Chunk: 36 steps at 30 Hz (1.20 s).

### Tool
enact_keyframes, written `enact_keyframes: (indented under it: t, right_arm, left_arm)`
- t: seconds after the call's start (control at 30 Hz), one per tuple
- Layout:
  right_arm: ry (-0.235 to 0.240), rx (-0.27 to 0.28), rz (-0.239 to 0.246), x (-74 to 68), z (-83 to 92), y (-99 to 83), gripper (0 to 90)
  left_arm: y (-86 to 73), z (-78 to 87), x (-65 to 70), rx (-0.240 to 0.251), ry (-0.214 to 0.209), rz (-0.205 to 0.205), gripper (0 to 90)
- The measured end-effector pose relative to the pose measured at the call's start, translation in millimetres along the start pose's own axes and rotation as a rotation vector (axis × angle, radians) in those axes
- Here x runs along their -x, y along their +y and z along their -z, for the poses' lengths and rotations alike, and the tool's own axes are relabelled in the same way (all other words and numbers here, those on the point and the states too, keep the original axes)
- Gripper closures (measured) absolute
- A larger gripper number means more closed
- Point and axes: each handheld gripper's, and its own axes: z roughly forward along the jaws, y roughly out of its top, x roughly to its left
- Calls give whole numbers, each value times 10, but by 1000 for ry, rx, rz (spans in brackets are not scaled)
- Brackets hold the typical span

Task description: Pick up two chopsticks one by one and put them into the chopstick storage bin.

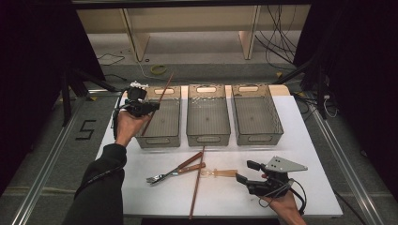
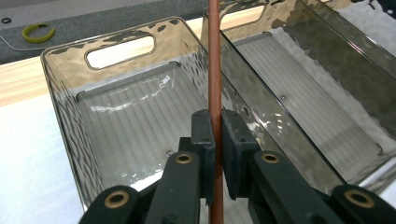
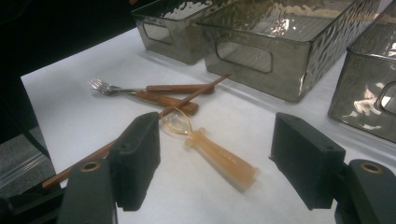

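My left gripper (image 1: 153, 107) is raised over the leftmost clear bin (image 1: 174, 140) and is shut on a brown chopstick (image 1: 165, 89), which slants up and away above that bin. In the left gripper view the chopstick (image 2: 214, 56) stands pinched between both pads (image 2: 205, 140), with the bin's wall (image 2: 60, 98) below. A second chopstick (image 1: 197, 183), two wooden-handled utensils, one a fork (image 1: 162, 176), and an amber clear spoon (image 1: 220, 173) lie on the white table. My right gripper (image 1: 245, 171) rests open near the spoon's handle; the spoon (image 3: 224, 163) lies ahead of its jaws, untouched.
Three clear ribbed bins stand in a row at the back of the table: left, middle (image 1: 208, 136) and right (image 1: 257, 136). Black drapes flank the table, and cables and a yellow ring (image 1: 158, 69) lie on the floor beyond.
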Motion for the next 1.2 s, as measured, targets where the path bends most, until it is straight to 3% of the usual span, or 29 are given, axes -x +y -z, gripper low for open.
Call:
enact_keyframes:
  t: [0.1,0.37,1.1,1.2]
  right_arm:
    - [1,-1,-2,1,0,-1,334]
    - [4,-2,-5,2,-4,-4,334]
    - [8,-1,-2,-1,-3,-6,334]
    - [10,-2,-3,-2,-3,-6,334]
  left_arm:
    - [32,-44,-18,-3,23,-11,836]
    - [25,-162,-103,-1,34,21,835]
    - [-232,-366,-247,-37,56,51,825]
    - [-247,-374,-254,-45,58,72,822]
